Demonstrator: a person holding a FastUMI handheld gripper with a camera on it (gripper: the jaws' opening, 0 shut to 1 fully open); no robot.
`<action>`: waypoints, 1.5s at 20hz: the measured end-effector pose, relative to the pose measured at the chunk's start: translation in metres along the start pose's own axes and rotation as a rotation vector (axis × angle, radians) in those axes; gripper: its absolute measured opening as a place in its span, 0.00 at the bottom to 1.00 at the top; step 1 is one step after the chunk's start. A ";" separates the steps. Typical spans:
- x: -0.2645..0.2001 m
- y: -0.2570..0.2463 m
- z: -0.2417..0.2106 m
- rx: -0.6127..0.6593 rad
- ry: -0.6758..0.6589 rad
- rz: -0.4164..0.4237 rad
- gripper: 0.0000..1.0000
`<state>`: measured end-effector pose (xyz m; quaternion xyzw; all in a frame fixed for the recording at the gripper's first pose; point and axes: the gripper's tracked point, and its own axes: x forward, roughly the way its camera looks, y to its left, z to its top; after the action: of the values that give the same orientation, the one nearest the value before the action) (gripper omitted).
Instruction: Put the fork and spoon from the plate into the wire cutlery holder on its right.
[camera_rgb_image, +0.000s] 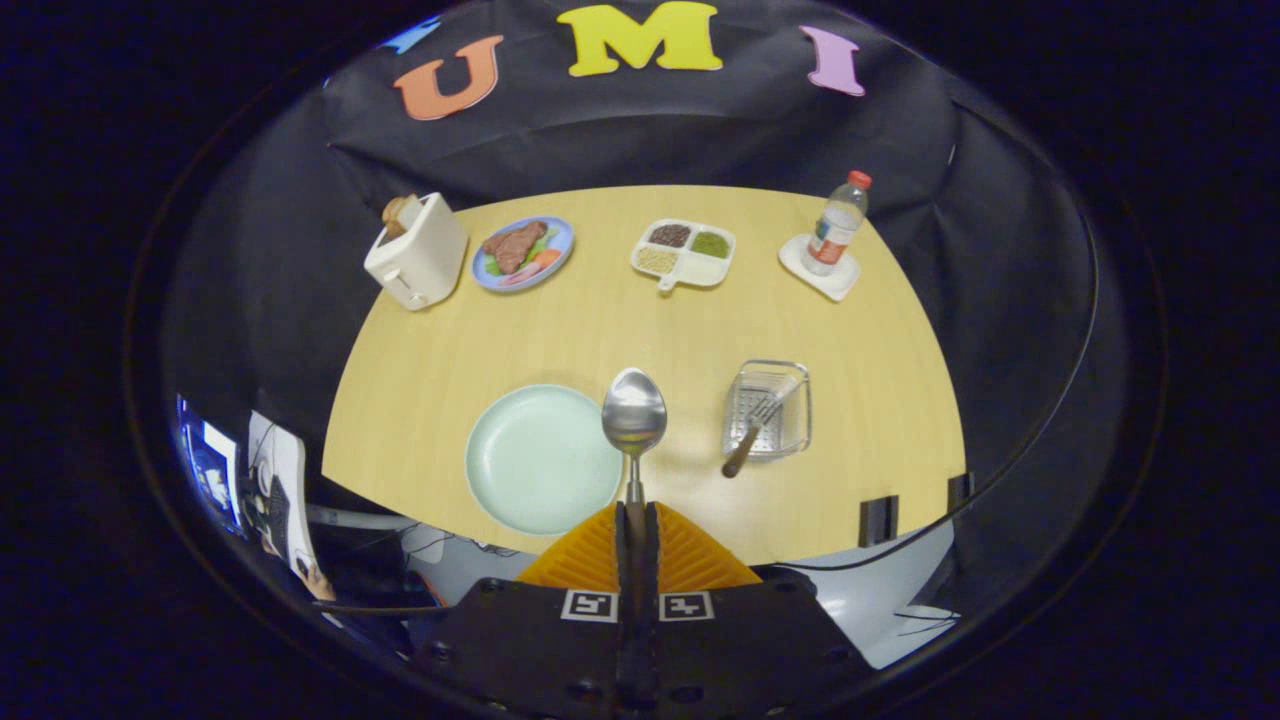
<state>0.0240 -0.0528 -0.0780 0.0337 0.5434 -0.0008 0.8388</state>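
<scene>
Spoon (634, 412) pinched in the claw (636, 520) above the wooden table (640, 320), fork (757, 428) already in the wire holder (768, 408).

Your gripper (636, 515) sat high above the table, looking down and forward along its two fingers (590, 555) — both pressed nearly together, with just a thin slit between them. You had them clamped on the handle of the spoon (634, 415), which stuck straight out ahead of the tips, bowl end farthest from you. The ribbed pads met on either side of that handle, level with each other, neither one leading. The gripper body ran straight back from the fingers, not rolled to either side — two square markers on it sat side by side, level. Nothing of your hand was visible.
</scene>
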 end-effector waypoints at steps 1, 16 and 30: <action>-0.001 -0.016 0.004 0.016 -0.001 -0.022 0.00; 0.079 -0.106 0.016 0.077 0.199 -0.125 0.00; 0.083 -0.099 0.039 0.143 0.167 -0.082 0.17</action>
<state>0.0895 -0.1509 -0.1435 0.0709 0.6109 -0.0712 0.7853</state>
